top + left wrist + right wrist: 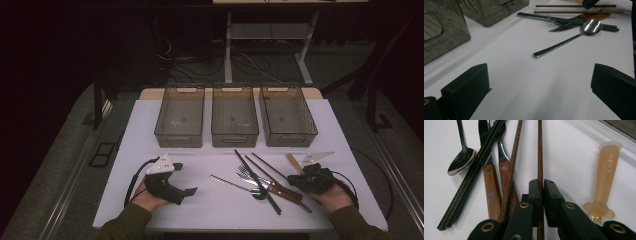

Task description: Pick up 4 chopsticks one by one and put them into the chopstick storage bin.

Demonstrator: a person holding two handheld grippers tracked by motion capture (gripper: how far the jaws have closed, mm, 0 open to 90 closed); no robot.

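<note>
Tongs on the right (pixel 540 185) are clenched on a brown wooden chopstick (pixel 540 150), pads pressed on either side of it near its lower end, down at the near right of the desk (pixel 150 125). That chopstick runs straight away from the tongs in the right gripper view. Its twin (pixel 514 157) lies just beside it on the left, slanted across the wooden handles of a knife (pixel 489 182) and a fork (pixel 503 170). Left of those sit a pair of black chopsticks (pixel 469 187) and a steel spoon (pixel 461 161), bowl toward the person. On the other side of the held stick there's a translucent amber handle (pixel 605 175) lying on the desk, apart from it.

Over on the near left, the left tongs (pixel 182 179) are released, jaws standing wide with nothing but bare desk between them, well apart from the cutlery pile.

Farther back, three grey see-through bins (pixel 235 117) sit side by side in a row along the far edge of the desk.
</note>
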